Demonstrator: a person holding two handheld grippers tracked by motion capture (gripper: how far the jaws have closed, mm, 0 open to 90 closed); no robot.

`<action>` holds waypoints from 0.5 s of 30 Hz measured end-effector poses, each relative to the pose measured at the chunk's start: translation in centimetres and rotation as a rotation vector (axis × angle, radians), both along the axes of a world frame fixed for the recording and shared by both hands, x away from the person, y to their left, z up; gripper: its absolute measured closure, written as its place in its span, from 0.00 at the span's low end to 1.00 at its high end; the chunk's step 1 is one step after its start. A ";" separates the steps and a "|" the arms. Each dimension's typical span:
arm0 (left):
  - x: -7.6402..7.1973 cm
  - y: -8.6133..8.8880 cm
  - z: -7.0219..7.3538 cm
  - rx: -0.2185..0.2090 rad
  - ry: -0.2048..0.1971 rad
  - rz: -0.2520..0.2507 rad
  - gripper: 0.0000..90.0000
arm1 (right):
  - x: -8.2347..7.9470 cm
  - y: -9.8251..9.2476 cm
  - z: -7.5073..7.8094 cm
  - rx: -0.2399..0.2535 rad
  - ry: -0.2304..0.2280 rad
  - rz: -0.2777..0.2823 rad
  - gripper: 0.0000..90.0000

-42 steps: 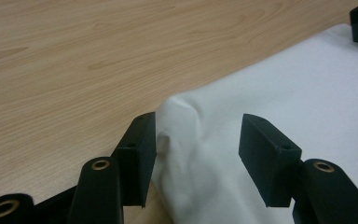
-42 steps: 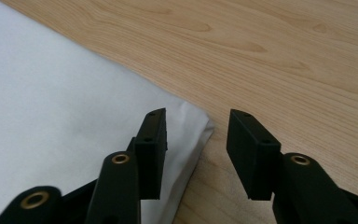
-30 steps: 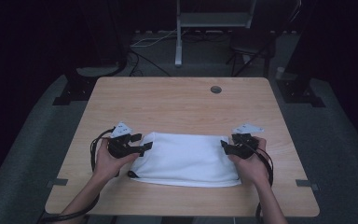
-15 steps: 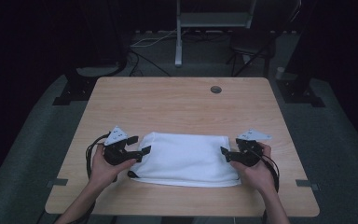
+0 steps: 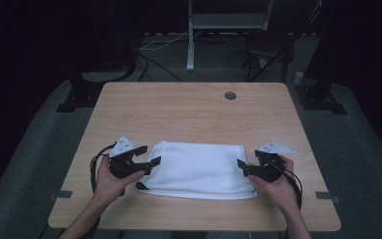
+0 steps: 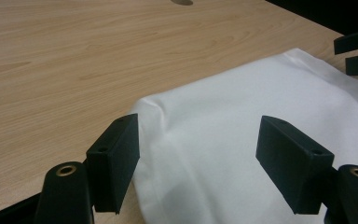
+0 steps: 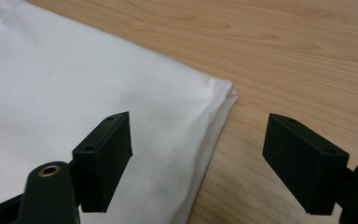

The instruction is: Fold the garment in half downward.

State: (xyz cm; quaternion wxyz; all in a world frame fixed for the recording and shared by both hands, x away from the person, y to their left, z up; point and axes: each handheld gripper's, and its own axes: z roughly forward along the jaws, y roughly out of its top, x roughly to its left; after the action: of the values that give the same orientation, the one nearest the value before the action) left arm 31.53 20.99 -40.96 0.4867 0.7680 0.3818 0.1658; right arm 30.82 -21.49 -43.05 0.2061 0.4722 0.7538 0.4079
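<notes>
Looks like a lab or recording studio: lone light-wood table (image 5: 189,109) with a cable grommet (image 5: 230,95) on grey carpet (image 5: 40,164), dark surroundings, black stand feet (image 5: 77,97) either side, metal stand (image 5: 191,45) and loose cables (image 5: 154,55) behind, tape marks (image 5: 59,195) at the edges.

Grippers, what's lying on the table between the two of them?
A folded white cloth lies flat between the left gripper and right gripper in the high view, with both sets of jaws open at its ends.

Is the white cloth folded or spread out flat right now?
Folded. The white cloth lies as a compact rectangle, and the right gripper view shows stacked layers at its corner.
</notes>
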 end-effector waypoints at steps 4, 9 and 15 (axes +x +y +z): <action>-0.2 0.0 0.0 0.001 -0.003 -0.002 0.34 | -0.4 -0.2 -0.2 0.001 -0.003 -0.002 0.26; -0.3 0.2 0.0 0.002 -0.002 0.002 0.34 | -1.1 -0.5 -0.3 0.009 -0.003 -0.006 0.26; -0.5 0.2 -0.1 0.003 -0.002 0.006 0.34 | -2.0 -0.7 -0.4 0.013 -0.004 -0.006 0.26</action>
State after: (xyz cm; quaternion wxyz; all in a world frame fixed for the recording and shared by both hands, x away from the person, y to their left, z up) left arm 31.00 21.20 -41.07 0.4854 0.7674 0.3833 0.1688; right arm 28.78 -22.24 -43.44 0.2059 0.4749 0.7493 0.4131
